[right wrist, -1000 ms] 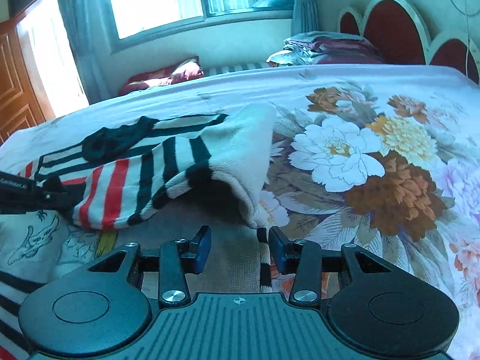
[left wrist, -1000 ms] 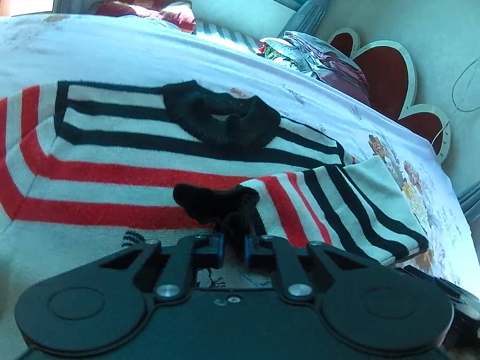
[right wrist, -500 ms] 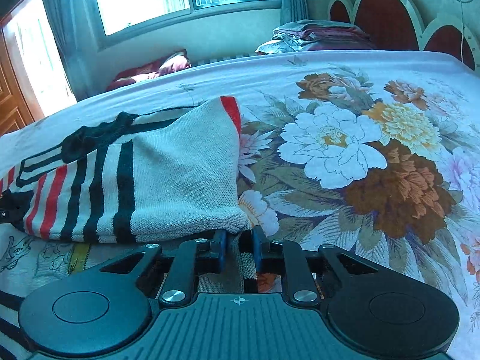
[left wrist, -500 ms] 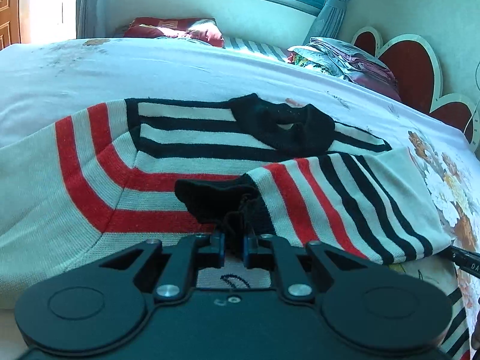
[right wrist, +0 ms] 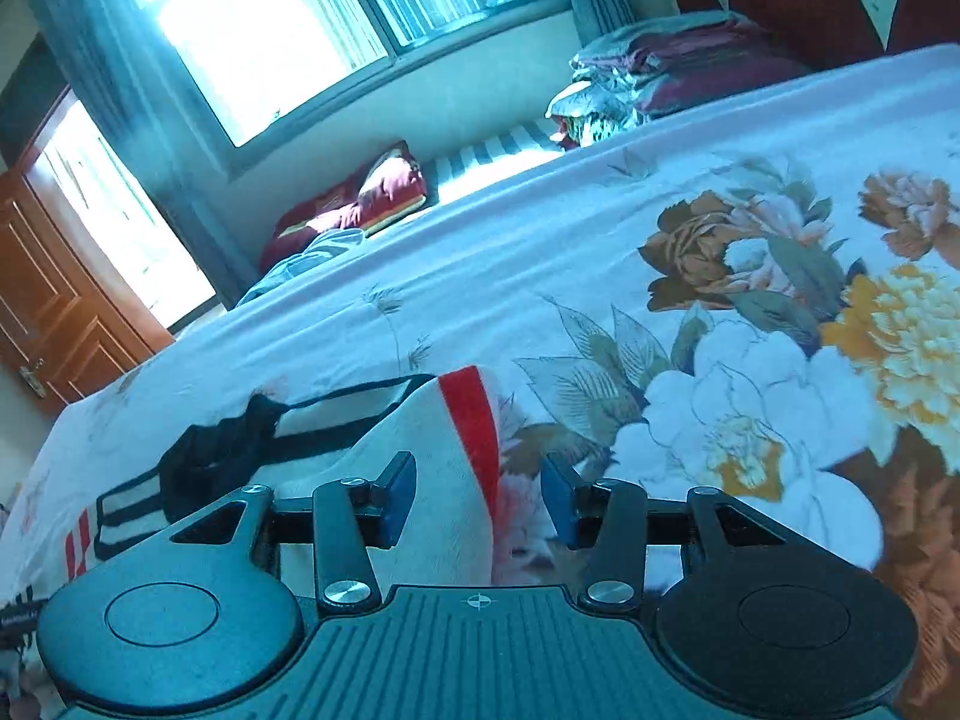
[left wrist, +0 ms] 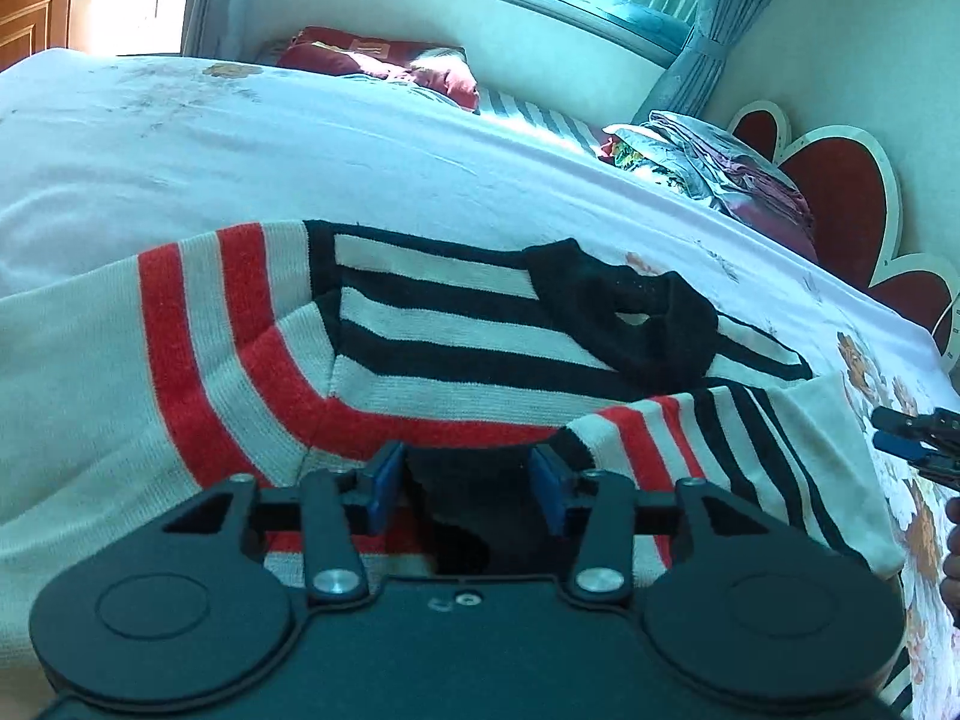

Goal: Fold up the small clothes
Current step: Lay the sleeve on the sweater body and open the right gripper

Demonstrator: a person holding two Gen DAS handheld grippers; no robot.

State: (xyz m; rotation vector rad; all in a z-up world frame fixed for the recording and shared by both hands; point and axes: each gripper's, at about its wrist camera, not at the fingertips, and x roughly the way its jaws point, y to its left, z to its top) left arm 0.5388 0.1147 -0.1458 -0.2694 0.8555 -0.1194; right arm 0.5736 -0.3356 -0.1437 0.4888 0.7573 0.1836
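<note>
A knit sweater (left wrist: 450, 324) with red, black and white stripes and a black collar (left wrist: 636, 318) lies flat on the bed. Its right sleeve is folded in across the chest. My left gripper (left wrist: 467, 486) hovers over the sleeve's black cuff (left wrist: 456, 516); its jaws are opening and the pads stand clear of the cuff. In the right wrist view my right gripper (right wrist: 478, 501) straddles the sweater's (right wrist: 444, 456) folded side edge. Those jaws are opening too, with no pad pressing the knit. The right gripper (left wrist: 912, 438) also shows at the left wrist view's right edge.
The flowered bedsheet (right wrist: 750, 360) spreads to the right of the sweater. Folded bedding (left wrist: 720, 168) is stacked by the red headboard (left wrist: 840, 192). A red pillow (left wrist: 384, 63) lies under the window. Part of a hand (left wrist: 951, 564) shows at the right edge.
My left gripper has let go of the black cuff and its jaws have parted. My right gripper closed over the sweater's edge, then opened again, shifting sideways and rolling.
</note>
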